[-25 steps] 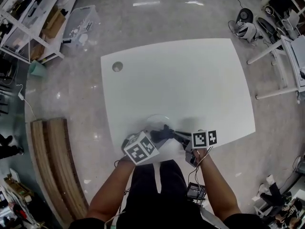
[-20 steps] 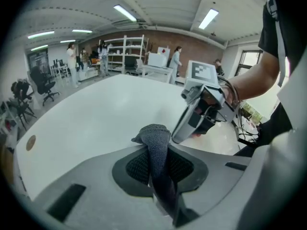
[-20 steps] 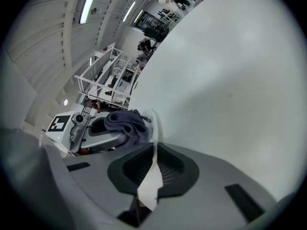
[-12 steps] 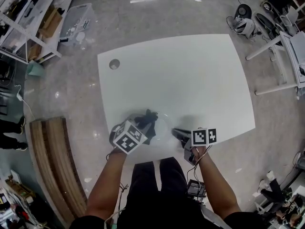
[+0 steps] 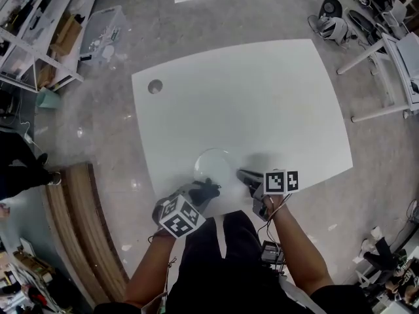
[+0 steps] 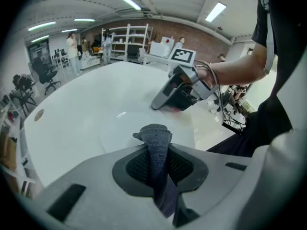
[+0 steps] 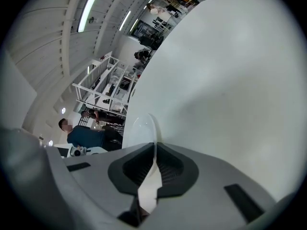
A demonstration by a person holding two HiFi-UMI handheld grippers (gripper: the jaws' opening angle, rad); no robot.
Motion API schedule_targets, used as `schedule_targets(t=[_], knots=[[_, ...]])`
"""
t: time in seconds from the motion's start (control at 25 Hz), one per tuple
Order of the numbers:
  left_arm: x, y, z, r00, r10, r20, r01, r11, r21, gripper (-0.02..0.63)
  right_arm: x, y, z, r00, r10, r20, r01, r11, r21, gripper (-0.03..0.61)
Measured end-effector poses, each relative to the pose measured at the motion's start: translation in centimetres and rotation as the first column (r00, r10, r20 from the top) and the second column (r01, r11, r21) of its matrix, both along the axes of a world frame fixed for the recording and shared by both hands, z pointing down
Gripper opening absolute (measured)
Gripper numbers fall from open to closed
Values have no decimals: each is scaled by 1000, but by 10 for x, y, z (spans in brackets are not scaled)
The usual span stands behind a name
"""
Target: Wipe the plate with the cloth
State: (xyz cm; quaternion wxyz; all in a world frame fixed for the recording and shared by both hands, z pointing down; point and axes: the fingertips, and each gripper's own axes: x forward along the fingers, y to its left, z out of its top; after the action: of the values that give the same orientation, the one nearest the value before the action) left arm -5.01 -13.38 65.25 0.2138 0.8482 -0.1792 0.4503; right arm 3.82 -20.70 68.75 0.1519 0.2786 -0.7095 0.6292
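Note:
A clear glass plate (image 5: pixel 213 165) lies flat near the front edge of the white table (image 5: pixel 262 97). My right gripper (image 5: pixel 244 174) is shut on the plate's right rim; in the right gripper view that rim (image 7: pixel 144 127) runs between the jaws. My left gripper (image 5: pixel 204 192) is shut on a dark grey cloth (image 5: pixel 208 190), held just at the near edge of the plate. In the left gripper view the cloth (image 6: pixel 156 140) sticks up out of the jaws, with the plate (image 6: pixel 122 128) beyond it and the right gripper (image 6: pixel 178 94) at the far side.
A round cable hole (image 5: pixel 154 86) sits in the table's far left corner. A wooden bench (image 5: pixel 85 241) stands on the floor at left, with a clear bin (image 5: pixel 105 34) and shelving (image 5: pixel 33 38) behind. White table legs (image 5: pixel 386 64) stand at right.
My left gripper swept the cloth leftward over the plate, then drew it back toward me to the plate's near edge. The right gripper kept its hold on the rim.

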Motion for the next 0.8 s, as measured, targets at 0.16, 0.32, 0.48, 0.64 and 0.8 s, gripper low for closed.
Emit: schedule_targets(t=[0.16, 0.32, 0.48, 0.64, 0.8], knots=[[42, -3, 1, 997, 50, -50, -51, 999, -6, 54, -1, 1, -1, 1000, -6, -6, 6, 1000, 6, 18], [56, -39, -1, 997, 39, -62, -37, 999, 24, 54, -2, 4, 0, 1000, -17, -5, 17, 1000, 1, 18], [44, -85, 2, 999, -6, -48, 9, 999, 54, 54, -5, 5, 0, 1000, -22, -3, 22, 1000, 0, 18], [13, -108, 6, 998, -66, -14, 66, 996, 60, 54, -3, 6, 0, 1000, -13, 1, 13, 1000, -3, 18], [-22, -98, 6, 993, -113, 29, 111, 992, 56, 54, 1, 6, 0, 1000, -7, 1, 7, 1000, -2, 18]])
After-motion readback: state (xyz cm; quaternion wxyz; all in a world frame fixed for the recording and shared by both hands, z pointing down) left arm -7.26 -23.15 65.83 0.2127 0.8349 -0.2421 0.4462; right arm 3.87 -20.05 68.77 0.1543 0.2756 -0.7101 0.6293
